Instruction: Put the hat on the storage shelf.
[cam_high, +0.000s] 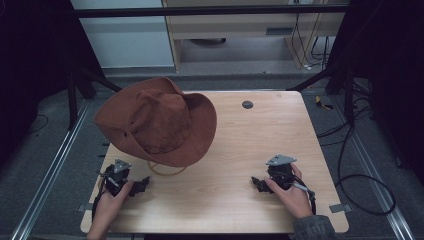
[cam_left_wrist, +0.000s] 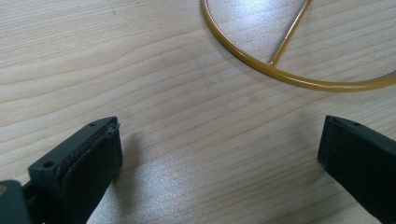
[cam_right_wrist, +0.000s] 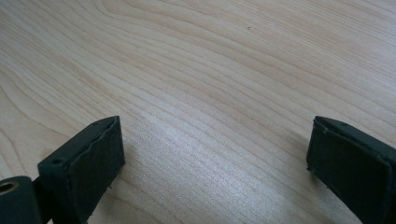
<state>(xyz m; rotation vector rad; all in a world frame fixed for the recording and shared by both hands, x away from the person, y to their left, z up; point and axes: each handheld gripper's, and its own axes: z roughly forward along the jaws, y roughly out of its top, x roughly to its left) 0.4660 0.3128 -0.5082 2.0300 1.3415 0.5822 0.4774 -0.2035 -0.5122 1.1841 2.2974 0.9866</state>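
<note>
One brown suede wide-brimmed hat (cam_high: 156, 122), lying crown up on the far left part of the light wooden table (cam_high: 240, 150), its brim jutting past the table's left edge. One thin yellow cord loop (cam_high: 166, 171) peeping out from under the hat's near brim. Two claws, one per hand.

Just in front of the hat, near its left side: left claw (cam_high: 141, 183), resting low on the table in the left hand (cam_high: 111, 200), tips pointing right, close to the cord loop but apart from it. Jaws wide apart, nothing between them.

Well to the right of the hat: right claw (cam_high: 256, 183), held in the right hand (cam_high: 289, 195), tips pointing left toward the hat. Jaws wide apart, gripping nothing.

Left gripper view: cord loop (cam_left_wrist: 261, 65) close up, with a straight strand crossing it, beyond the left claw (cam_left_wrist: 219, 149). Right gripper view: right claw (cam_right_wrist: 215, 149) over bare wood grain. High view alone: hat, hands, one small dark round cap (cam_high: 247, 104) in the table beyond the hat's right side.
</note>
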